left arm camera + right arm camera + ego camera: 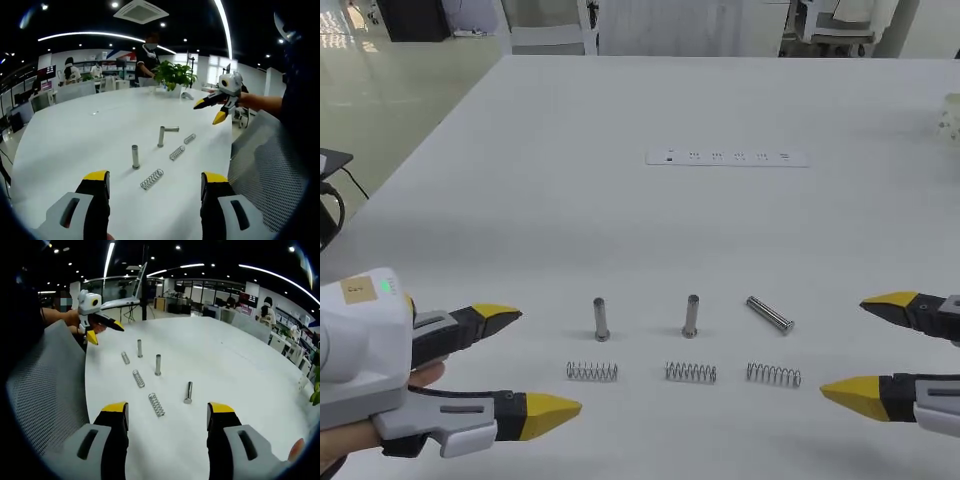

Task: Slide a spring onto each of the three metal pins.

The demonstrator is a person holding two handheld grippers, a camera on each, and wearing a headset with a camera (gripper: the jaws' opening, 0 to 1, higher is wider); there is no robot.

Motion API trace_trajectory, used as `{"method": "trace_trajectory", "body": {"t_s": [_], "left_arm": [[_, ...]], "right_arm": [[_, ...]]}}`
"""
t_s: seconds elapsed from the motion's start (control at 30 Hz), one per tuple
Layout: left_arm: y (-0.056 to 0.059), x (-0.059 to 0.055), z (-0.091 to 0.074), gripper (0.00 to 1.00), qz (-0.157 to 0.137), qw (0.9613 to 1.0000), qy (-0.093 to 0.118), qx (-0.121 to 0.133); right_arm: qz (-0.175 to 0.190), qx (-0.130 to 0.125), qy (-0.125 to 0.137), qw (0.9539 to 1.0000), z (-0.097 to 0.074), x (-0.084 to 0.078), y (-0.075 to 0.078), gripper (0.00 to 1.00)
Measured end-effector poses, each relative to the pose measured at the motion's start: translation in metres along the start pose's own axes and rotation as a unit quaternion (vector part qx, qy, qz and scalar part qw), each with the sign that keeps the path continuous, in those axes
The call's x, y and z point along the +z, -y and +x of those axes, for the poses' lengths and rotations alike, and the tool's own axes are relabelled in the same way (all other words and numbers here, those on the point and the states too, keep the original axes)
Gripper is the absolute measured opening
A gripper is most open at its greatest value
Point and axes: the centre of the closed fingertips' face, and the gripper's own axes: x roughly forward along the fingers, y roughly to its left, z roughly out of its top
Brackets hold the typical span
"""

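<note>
Left hand-held gripper: jaws apart, empty.
Right hand-held gripper: also spread, empty.
Springs: laid flat on the counter, one just before each pin.
Right pin: tipped over; others upright.
Tip: spring probably best pinched lightly at one end, kept coaxial.

Left tool agape; right tool likewise

**Pins behind, springs in front**

On the worktop, the left pin, middle pin and right pin form a row. The left spring, middle spring and right spring each lie just before one. A power strip lies well behind.
</note>
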Motion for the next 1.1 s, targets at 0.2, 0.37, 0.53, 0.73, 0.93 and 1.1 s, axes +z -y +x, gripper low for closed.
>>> {"method": "trace_trajectory", "body": {"t_s": [0.2,0.37,0.53,0.73,0.93,1.1], "left_arm": [[0.0004,-0.0002,-0.0003,0.70,0.001,1.0000,0.000,0.000],[0.0009,-0.0004,0.0006,0.70,0.000,1.0000,0.001,-0.001],[0.0019,-0.0015,0.0019,0.70,-0.001,1.0000,0.001,-0.003],[0.0013,-0.0022,0.0020,0.70,-0.002,1.0000,0.002,-0.003],[0.0008,-0.0028,0.0017,0.70,-0.002,1.0000,0.001,-0.004],[0.0015,-0.0029,0.0025,0.70,-0.002,1.0000,0.001,-0.005]], "right_arm": [[0.003,-0.001,0.000,1.0000,-0.0003,-0.0019,-0.0004,0.63],[0.005,-0.002,-0.001,1.0000,-0.0005,-0.0039,-0.0003,0.63],[0.006,-0.004,-0.002,1.0000,-0.0011,-0.0037,0.0002,0.63],[0.007,-0.004,-0.002,1.0000,-0.0001,-0.0030,-0.0004,0.63],[0.009,-0.005,-0.002,0.9999,0.0001,-0.0044,-0.0011,0.63],[0.012,-0.008,-0.002,0.9999,-0.0012,-0.0050,0.0001,0.63]]}}
